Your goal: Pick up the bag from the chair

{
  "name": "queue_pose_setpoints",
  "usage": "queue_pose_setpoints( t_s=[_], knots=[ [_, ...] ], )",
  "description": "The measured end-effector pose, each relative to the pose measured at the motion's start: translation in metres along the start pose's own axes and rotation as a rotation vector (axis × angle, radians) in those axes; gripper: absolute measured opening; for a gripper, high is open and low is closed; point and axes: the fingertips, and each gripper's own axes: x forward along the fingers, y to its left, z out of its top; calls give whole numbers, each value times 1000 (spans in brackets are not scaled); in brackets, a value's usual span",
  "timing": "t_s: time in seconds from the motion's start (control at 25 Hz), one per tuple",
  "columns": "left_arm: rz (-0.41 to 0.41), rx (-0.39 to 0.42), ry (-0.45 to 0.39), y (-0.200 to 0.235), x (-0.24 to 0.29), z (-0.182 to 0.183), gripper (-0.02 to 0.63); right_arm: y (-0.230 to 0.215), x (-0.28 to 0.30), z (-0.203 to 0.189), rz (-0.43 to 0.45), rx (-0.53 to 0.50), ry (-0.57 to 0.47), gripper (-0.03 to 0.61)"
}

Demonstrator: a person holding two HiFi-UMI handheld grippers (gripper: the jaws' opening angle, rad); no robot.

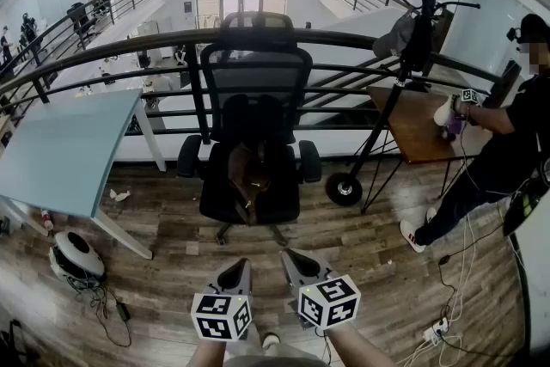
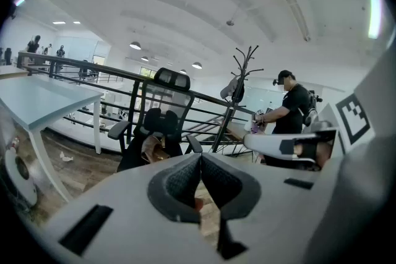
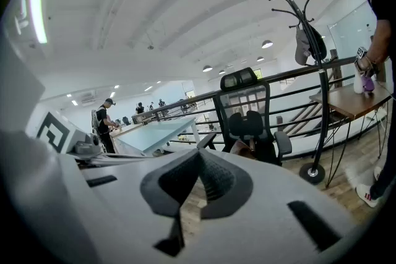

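Note:
A brown leather bag [image 1: 247, 178] rests upright on the seat of a black mesh office chair [image 1: 254, 73] that stands by a railing. The bag [image 2: 152, 148] shows small ahead in the left gripper view, and the bag [image 3: 245, 148] sits on the chair [image 3: 249, 109] in the right gripper view. My left gripper [image 1: 235, 274] and right gripper [image 1: 296, 264] hang side by side at the bottom of the head view, well short of the chair. Both have their jaws pressed together with nothing between them.
A light blue table [image 1: 64, 146] stands left of the chair, with a round white device [image 1: 76, 258] and cables on the floor under it. A black coat stand [image 1: 411, 39] and a wooden desk [image 1: 421, 123] are to the right, where a person [image 1: 507, 142] stands. A black railing [image 1: 344, 43] runs behind.

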Motion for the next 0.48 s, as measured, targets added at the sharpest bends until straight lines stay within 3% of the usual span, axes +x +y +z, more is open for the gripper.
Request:
queue_pose_setpoints(
  t_s=[0.24, 0.48],
  knots=[
    [-15, -2, -22, -28, -43, -7, 3, 17, -46, -18, -29, 15, -3, 0],
    [5, -29, -39, -33, -67, -17, 3, 40, -66, -22, 17, -38, -11, 0]
  ],
)
